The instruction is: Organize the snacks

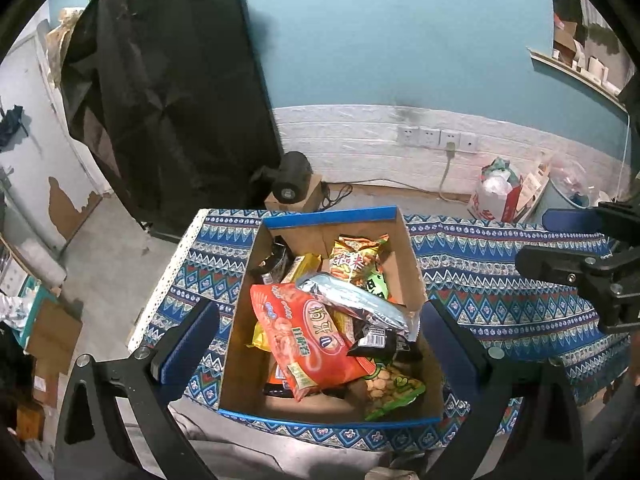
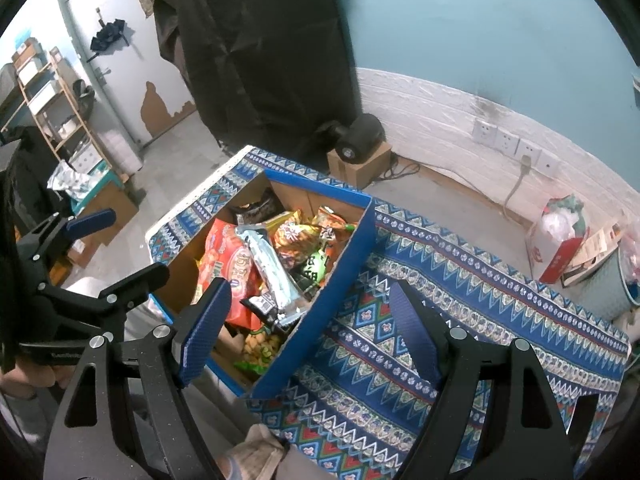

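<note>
Two grippers, left gripper [image 1: 320, 336] and right gripper [image 2: 308, 320], jaws spread empty, orange packet [image 1: 308, 340] with Chinese lettering in box [image 1: 332, 216].

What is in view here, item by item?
box: 1, cardboard with blue rim, on the cloth
snack packs: several, mixed colours, piled in the box
orange pack: 1, top of the pile
silver pack: 1, across the pile
cloth: 1, blue patterned, covers the table
sockets: 4, white, back wall
left gripper: 1, black with blue pads, open above the box
right gripper: 1, same, open beside the box
</note>
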Motion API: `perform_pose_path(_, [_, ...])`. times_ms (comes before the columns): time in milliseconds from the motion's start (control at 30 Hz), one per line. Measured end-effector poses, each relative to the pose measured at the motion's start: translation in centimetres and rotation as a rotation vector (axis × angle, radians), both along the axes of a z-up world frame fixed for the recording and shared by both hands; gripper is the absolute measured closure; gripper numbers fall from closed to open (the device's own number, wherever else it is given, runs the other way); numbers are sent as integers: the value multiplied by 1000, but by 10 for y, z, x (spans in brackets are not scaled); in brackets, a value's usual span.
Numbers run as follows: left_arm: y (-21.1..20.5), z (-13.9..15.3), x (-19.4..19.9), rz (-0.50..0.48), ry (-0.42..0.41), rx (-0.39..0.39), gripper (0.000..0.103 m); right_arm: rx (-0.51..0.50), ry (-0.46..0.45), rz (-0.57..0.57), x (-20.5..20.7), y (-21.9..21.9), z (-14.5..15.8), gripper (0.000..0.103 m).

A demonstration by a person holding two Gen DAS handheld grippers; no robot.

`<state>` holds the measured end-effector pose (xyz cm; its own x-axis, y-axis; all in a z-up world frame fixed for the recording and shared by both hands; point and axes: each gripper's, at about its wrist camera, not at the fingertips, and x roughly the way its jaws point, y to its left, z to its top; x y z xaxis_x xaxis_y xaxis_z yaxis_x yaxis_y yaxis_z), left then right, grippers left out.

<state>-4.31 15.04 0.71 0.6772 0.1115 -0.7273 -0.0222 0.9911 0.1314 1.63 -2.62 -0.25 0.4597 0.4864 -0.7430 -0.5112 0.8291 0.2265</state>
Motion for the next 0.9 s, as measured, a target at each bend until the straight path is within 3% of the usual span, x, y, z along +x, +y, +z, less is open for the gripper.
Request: perform_pose_path(900, [-7,-2,-2,-6,-7,28,2,-6,-1,-4,1,-1,0,22])
